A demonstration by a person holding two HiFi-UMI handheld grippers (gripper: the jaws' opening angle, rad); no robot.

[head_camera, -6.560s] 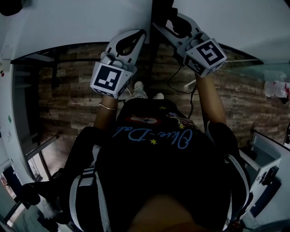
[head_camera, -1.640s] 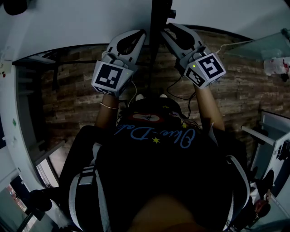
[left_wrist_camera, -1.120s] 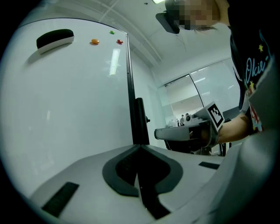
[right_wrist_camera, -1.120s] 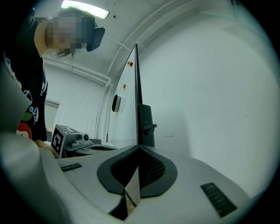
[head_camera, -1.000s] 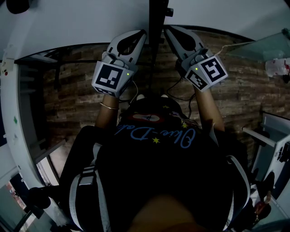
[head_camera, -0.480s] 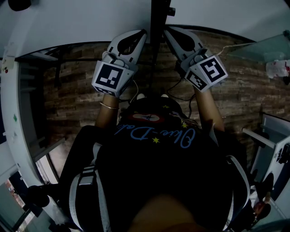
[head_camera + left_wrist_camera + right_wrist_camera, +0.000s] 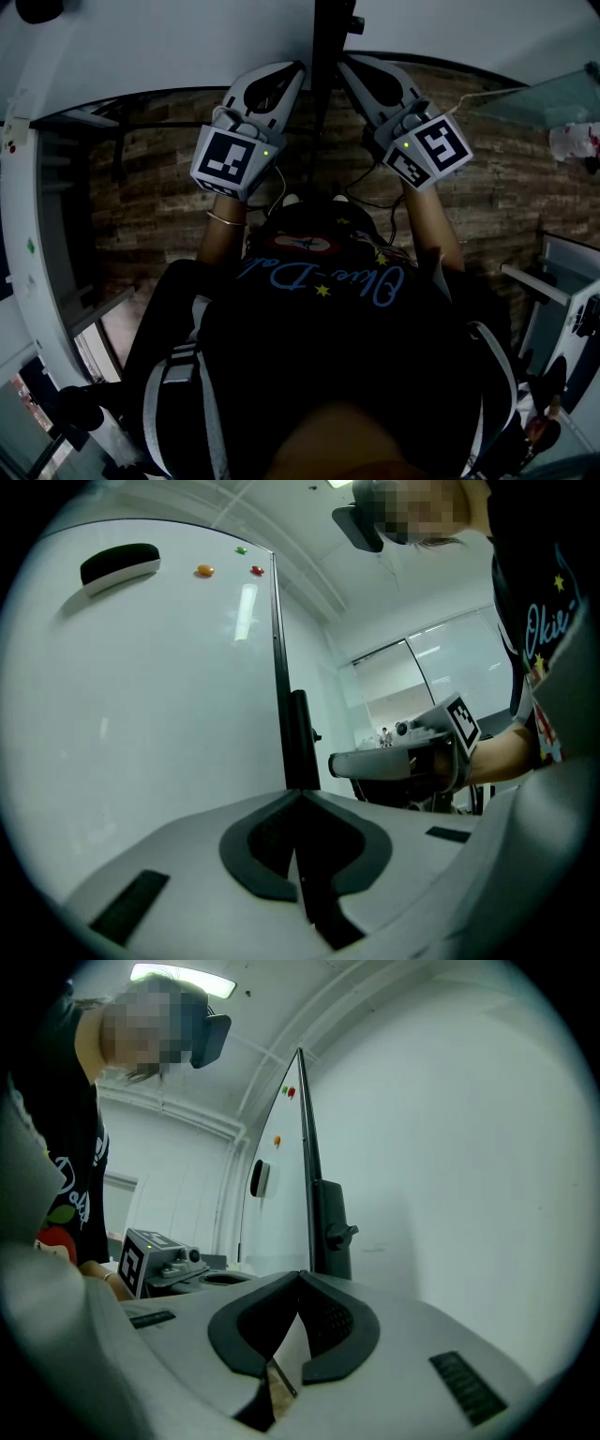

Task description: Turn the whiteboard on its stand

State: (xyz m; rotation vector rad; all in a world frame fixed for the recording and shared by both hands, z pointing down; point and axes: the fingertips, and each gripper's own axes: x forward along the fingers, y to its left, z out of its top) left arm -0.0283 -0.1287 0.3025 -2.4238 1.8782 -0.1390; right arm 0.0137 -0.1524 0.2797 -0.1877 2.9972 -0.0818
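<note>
The whiteboard [image 7: 159, 47] fills the top of the head view, with a dark upright post [image 7: 325, 37] of its stand in the middle. My left gripper [image 7: 298, 67] is shut, its tips at the board's lower edge just left of the post. My right gripper [image 7: 342, 61] is also shut, just right of the post. In the left gripper view the shut jaws [image 7: 300, 794] point at the post [image 7: 302, 742] beside the board's black frame. In the right gripper view the shut jaws [image 7: 300, 1274] face the post [image 7: 330, 1232] and its knob [image 7: 343, 1235]. Nothing shows between either pair of jaws.
A black eraser [image 7: 120, 566] and small magnets [image 7: 204, 571] stick high on the board. A brick-patterned floor [image 7: 150, 216] with cables [image 7: 375, 178] lies below. A white frame [image 7: 28, 234] stands at left, and a glass panel [image 7: 544, 94] and white furniture [image 7: 562, 281] at right.
Since the earliest frame the right gripper has drawn in beside the post and the view has shifted a little. Over the last second nothing has visibly moved.
</note>
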